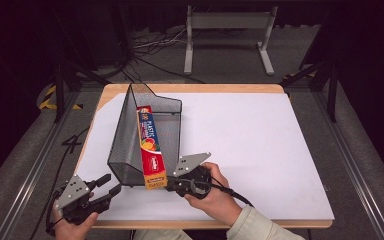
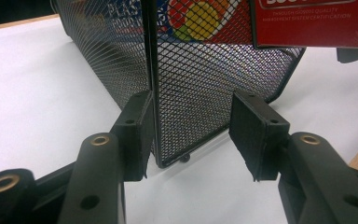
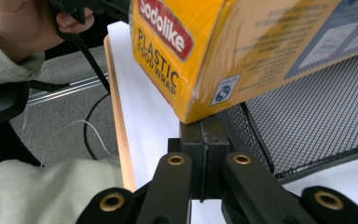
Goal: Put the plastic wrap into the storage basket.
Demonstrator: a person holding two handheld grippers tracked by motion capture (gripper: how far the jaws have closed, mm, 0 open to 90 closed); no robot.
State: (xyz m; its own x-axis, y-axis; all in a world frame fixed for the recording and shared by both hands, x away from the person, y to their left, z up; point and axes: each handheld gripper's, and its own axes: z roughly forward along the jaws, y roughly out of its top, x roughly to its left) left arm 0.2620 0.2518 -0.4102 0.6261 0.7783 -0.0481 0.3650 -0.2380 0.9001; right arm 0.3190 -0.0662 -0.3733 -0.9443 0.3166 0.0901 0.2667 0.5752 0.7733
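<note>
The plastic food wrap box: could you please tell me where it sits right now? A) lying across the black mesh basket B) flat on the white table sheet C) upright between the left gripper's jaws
A: the plastic food wrap box lies along the black mesh basket, its near end sticking out over the rim.

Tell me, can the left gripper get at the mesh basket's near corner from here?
Probably yes. The left gripper has its jaws open and lined up on the mesh basket corner edge, with bare white sheet between. The food wrap box overhangs higher up, out of the way.
</note>
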